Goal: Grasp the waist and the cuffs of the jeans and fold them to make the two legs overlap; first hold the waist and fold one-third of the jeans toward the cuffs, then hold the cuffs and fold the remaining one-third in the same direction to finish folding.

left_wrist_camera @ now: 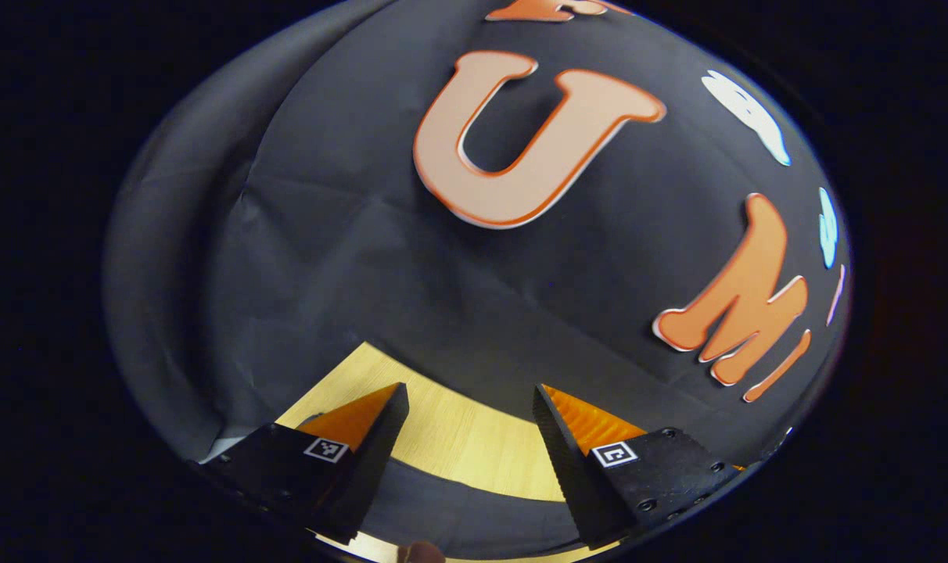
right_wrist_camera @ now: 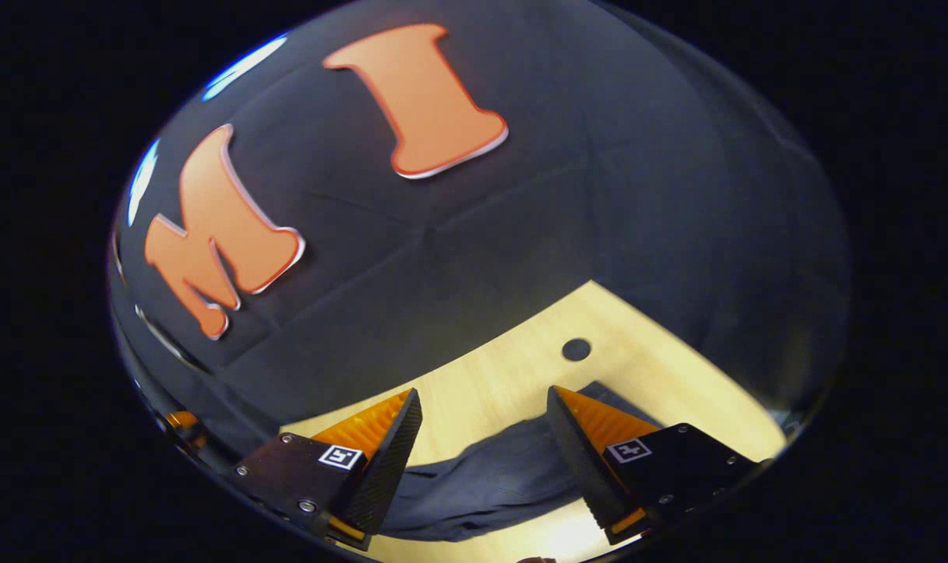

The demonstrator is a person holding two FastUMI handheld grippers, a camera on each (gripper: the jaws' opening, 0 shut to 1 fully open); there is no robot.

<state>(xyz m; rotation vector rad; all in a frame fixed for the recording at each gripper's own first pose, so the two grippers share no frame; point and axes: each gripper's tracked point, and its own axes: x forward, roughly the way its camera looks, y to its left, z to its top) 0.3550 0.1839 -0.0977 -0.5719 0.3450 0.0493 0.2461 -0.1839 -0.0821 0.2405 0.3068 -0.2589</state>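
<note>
Here dark jeans (right_wrist_camera: pixel 490 477) lie on the wooden table (right_wrist_camera: pixel 513 375) near a round hole (right_wrist_camera: pixel 576 349)

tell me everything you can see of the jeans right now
The dark blue-grey denim jeans lie flat on the light wooden table, low in the right gripper view, softly creased, one edge running up toward the far finger. A dark band of the same cloth shows between the fingers in the left gripper view. Waist, cuffs and legs cannot be told apart. The right gripper and left gripper are both open above the cloth; neither pinches it.
</note>
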